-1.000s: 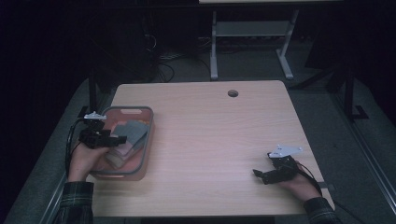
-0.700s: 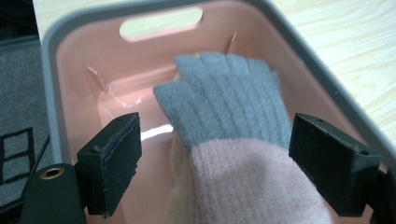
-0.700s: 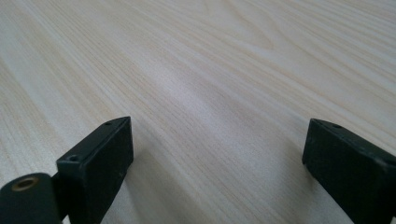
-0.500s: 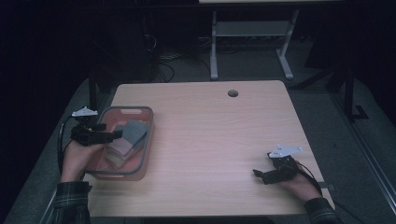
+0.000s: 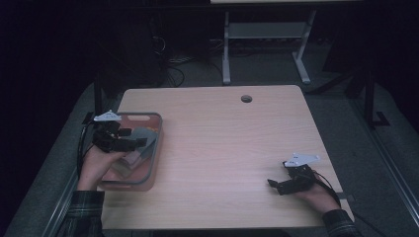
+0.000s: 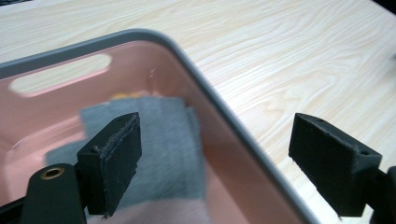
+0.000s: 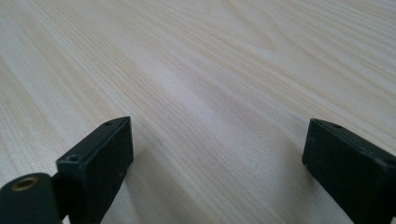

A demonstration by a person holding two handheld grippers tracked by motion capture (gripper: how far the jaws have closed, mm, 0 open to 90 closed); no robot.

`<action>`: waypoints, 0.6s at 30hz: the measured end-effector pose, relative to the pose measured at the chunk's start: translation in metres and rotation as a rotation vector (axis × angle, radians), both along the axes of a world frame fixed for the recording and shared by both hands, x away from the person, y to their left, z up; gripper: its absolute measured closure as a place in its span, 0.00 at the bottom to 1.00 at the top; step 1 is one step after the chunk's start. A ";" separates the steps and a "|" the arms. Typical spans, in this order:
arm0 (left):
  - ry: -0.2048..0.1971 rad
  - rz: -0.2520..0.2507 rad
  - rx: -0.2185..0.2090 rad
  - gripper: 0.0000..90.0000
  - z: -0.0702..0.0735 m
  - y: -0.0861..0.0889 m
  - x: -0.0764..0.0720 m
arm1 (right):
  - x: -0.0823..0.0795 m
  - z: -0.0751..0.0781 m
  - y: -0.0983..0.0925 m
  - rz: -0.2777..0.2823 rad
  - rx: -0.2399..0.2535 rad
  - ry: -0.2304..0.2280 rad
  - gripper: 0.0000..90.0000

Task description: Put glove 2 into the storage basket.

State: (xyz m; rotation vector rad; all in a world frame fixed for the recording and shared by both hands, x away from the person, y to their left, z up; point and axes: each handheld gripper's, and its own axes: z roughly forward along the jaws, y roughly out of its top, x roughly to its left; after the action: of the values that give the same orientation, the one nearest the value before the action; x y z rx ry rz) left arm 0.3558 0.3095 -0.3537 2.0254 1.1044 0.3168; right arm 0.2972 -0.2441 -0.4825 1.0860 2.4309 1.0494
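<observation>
A: The left gripper point(image 5: 129, 143) hangs above the pink basket point(image 5: 153, 163), jaws wide apart, holding nothing. One jaw stands over the grey cloth point(image 6: 170, 140), the other outside the rim.

B: So the step is the reach for the cloth (not yet the grasp). Next it should shift inward, go down, then close. The right gripper point(image 5: 274, 185)?

A: It rests on the table point(image 5: 222, 128), also wide open.

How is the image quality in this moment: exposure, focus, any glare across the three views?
High view: dim and underexposed, the floor around the table near black, mild barrel distortion. Left gripper view: bright, the grey cloth and pink bin rim sharp, a pale sheen on the bin's inner wall, the left tool jaws slightly soft. Right gripper view: evenly lit wood grain, a soft sheen mid-frame, the right tool jaws casting faint shadows.
</observation>
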 end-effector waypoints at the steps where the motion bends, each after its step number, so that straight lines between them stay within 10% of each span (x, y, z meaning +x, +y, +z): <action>1: -0.003 -0.004 -0.008 0.18 0.000 -0.003 0.000 | 0.000 0.000 0.000 0.000 0.000 0.000 0.09; 18: -0.049 -0.158 -0.054 0.18 0.000 -0.072 -0.010 | 0.000 0.000 0.000 0.000 -0.001 -0.003 0.09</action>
State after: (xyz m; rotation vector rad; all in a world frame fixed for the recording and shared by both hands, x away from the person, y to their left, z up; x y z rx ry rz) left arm 0.3460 0.2373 -0.3538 2.0318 0.9076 0.2523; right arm 0.2974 -0.2441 -0.4825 1.0833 2.4286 1.0494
